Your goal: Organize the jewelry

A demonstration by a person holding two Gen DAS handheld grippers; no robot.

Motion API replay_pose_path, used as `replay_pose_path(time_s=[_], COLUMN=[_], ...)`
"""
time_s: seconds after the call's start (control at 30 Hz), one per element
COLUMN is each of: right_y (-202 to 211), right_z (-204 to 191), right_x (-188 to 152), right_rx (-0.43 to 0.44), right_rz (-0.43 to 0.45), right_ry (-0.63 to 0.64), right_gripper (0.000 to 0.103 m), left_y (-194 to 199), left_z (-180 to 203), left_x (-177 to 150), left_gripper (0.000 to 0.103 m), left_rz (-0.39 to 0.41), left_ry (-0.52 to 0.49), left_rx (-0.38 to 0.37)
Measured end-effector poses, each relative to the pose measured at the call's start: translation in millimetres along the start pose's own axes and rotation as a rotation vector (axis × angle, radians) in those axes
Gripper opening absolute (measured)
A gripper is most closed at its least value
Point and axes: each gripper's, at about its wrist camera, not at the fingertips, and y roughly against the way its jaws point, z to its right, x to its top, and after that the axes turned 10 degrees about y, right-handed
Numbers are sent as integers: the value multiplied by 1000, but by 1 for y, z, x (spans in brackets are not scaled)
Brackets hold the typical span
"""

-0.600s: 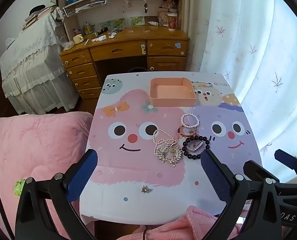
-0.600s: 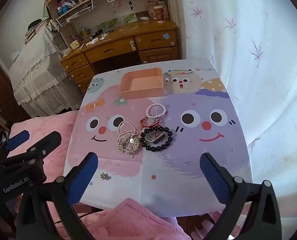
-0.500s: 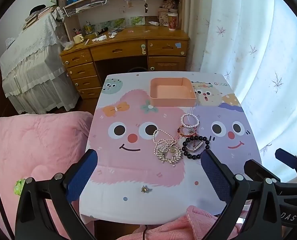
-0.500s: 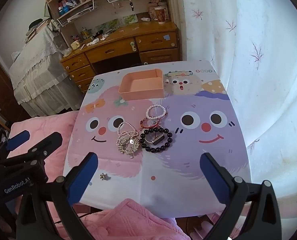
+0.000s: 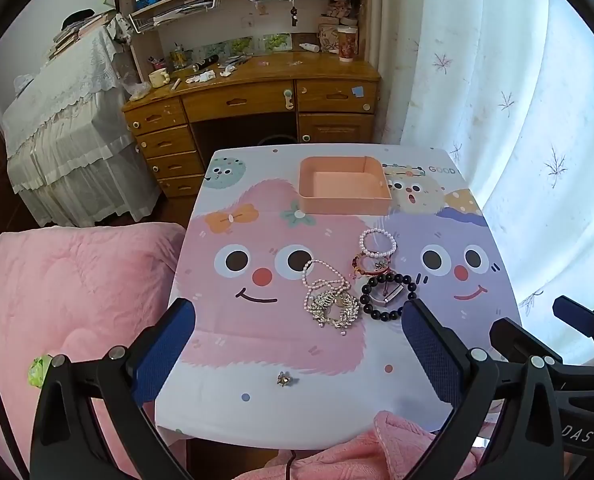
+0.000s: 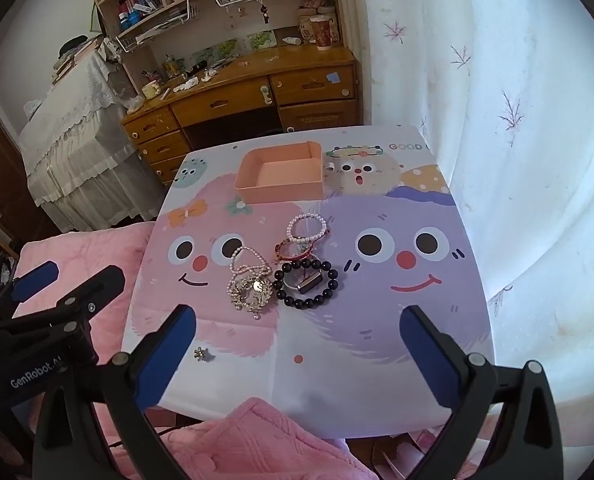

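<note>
A heap of jewelry lies mid-table: a pearl necklace with a gold leaf pendant (image 5: pixel 329 300) (image 6: pixel 251 284), a black bead bracelet (image 5: pixel 387 296) (image 6: pixel 307 284), a red bracelet (image 5: pixel 371 266) (image 6: pixel 295 250) and a white pearl bracelet (image 5: pixel 377 242) (image 6: pixel 307 228). A small brooch (image 5: pixel 284 379) (image 6: pixel 201 353) lies alone near the front edge. An empty peach tray (image 5: pixel 343 206) (image 6: pixel 281 192) stands behind the heap. My left gripper (image 5: pixel 297 356) and my right gripper (image 6: pixel 297 352) hover above the table's near edge, both open with nothing between the fingers.
The table wears a cartoon-face cloth (image 5: pixel 257 280). A pink quilt (image 5: pixel 69 300) lies to its left and pink fabric (image 6: pixel 257 440) at its near edge. A white curtain (image 5: pixel 517 120) hangs on the right. A wooden desk (image 5: pixel 253 96) stands behind.
</note>
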Motion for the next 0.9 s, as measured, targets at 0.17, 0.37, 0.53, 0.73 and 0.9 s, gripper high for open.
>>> replay_pose_path(time_s=[0.17, 0.37, 0.53, 0.73, 0.9], right_y=[1, 0, 0, 0, -1], right_z=[2, 4, 5, 6, 6], right_x=[-1, -2, -3, -4, -4], right_rx=[-2, -3, -3, -3, -1], right_rz=[-3, -5, -5, -4, -6], right_ry=[-4, -4, -4, -2, -3], right_gripper=[102, 102, 102, 102, 102], left_y=[-1, 1, 5, 5, 3], left_z=[1, 2, 15, 16, 15], left_x=[0, -2, -4, -4, -5], left_gripper=[102, 102, 102, 102, 102], left_rz=[0, 0, 1, -1, -8], left_ry=[0, 1, 1, 2, 1], left_rx=[2, -1, 0, -3, -3])
